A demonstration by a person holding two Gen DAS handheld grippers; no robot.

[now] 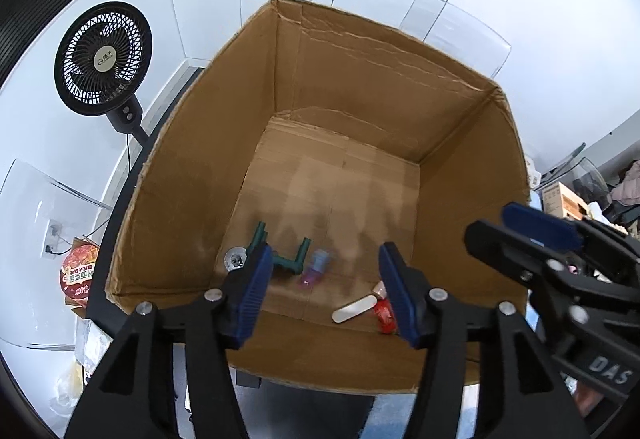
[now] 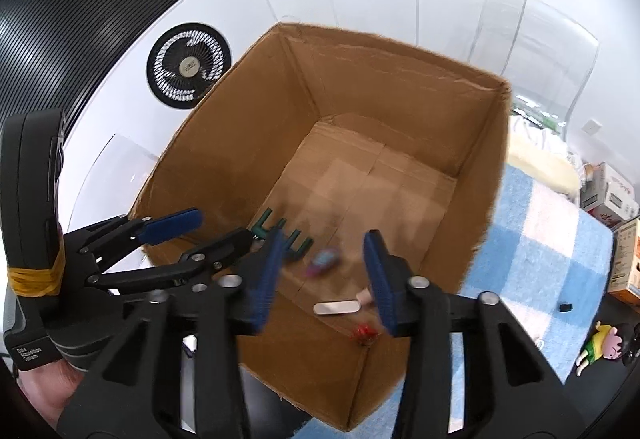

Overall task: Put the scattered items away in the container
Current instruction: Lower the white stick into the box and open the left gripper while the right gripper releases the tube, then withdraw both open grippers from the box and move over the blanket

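Both grippers are being held above the open cardboard box (image 2: pixel 400 87), pointed down into it, and nothing is being gripped: the left gripper (image 1: pixel 324 291) is being kept spread, the right gripper (image 2: pixel 324 275) likewise, with only the box floor showing between the blue pads. Items already dropped are lying on that floor, among them a green bracket (image 1: pixel 280 255) and a pale flat stick (image 1: pixel 354 309). Still outside, a small toy figure (image 2: pixel 600 351) is lying on the dark table beyond the checked cloth (image 2: pixel 552 259), to the right of the box; the right gripper is judged nearer it.
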